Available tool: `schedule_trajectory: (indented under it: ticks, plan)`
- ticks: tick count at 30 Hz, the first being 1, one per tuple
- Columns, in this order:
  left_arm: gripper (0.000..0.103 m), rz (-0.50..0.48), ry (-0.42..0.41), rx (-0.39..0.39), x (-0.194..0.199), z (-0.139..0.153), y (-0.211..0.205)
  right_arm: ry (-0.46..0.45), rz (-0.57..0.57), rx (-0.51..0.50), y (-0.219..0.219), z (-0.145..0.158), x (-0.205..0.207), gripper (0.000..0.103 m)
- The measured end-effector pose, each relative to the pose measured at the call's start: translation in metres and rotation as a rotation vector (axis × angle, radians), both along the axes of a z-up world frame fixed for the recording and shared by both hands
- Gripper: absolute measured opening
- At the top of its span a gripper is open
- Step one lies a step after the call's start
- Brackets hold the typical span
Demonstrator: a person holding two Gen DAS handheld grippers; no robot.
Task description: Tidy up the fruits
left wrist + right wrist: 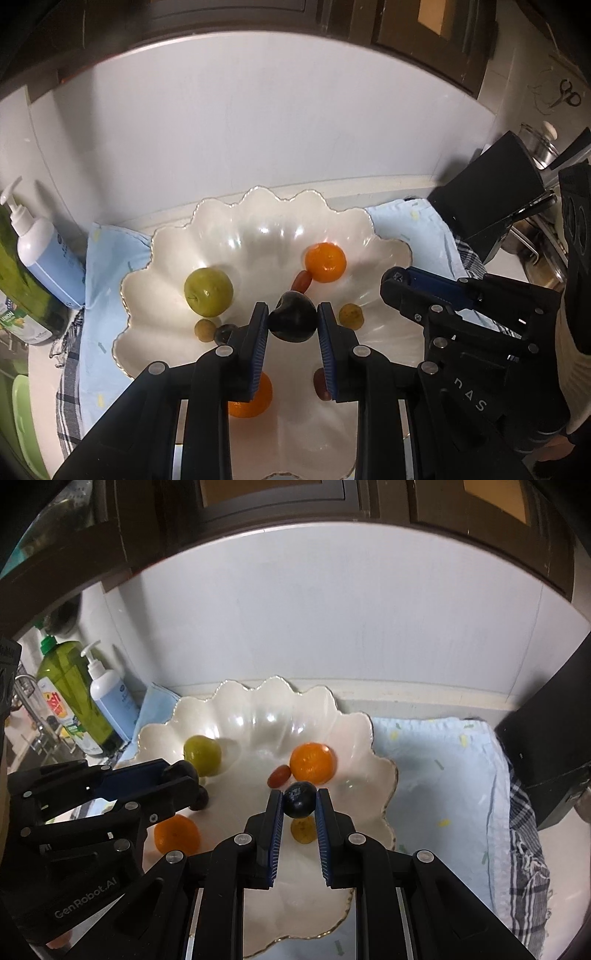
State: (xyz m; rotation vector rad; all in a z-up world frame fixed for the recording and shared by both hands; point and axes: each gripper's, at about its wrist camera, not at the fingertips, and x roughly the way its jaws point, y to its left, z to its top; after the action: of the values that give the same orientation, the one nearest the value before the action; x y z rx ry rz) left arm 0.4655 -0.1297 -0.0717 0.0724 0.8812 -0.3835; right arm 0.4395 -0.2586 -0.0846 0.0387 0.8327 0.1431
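Centrally in the left wrist view, the left gripper [291, 320] clamps a dark plum [292, 316] over the scalloped bowl [258, 218]. Mid-frame in the right wrist view, the right gripper [298, 800] pinches a dark grape [299, 799]; lower both low into the bowl before letting go.

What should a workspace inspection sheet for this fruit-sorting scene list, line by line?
Surface: light blue cloth under a scalloped white bowl.
Job's things: in the bowl, green fruit, far orange, near orange, red tomato, small yellowish fruit.
Clutter: pump bottle, green bottle, lidded pot.
Grippers: left gripper shut on large dark fruit; right gripper shut on small dark fruit; both over the bowl.
Cables: nothing seen.
Surroundings: white wall, dark cabinets.
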Motion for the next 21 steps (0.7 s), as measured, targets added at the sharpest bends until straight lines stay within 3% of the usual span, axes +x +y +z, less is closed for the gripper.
schedule_trajectory:
  ticks: [3,5,6,7,9,13,15,21]
  plan:
    - [0.029,0.008,0.02,-0.001,0.003,-0.003,0.001,0.012,-0.004,0.002,0.0,-0.003,0.003,0.019]
    - [0.047,0.016,0.022,-0.008,0.004,-0.003,0.002,0.019,-0.007,-0.004,0.001,-0.004,0.005,0.02]
    - [0.049,0.023,0.014,-0.006,0.004,-0.002,0.003,0.024,-0.007,-0.005,0.001,-0.005,0.006,0.021]
    - [0.049,0.027,0.01,-0.004,0.004,-0.001,0.004,0.033,-0.009,-0.005,0.001,-0.006,0.007,0.023]
    - [0.05,0.034,0.006,-0.004,0.004,0.001,0.006,0.035,-0.021,-0.005,-0.001,-0.006,0.007,0.037]
    - [0.058,0.063,-0.015,0.007,-0.001,0.005,0.014,0.028,-0.045,-0.012,0.0,-0.003,0.001,0.042]
    - [0.064,0.079,-0.027,0.021,-0.005,0.006,0.02,0.021,-0.055,-0.022,0.002,-0.002,-0.004,0.052]
    - [0.071,0.118,-0.044,0.034,-0.022,0.006,0.038,-0.019,-0.11,-0.055,0.008,0.006,-0.029,0.067]
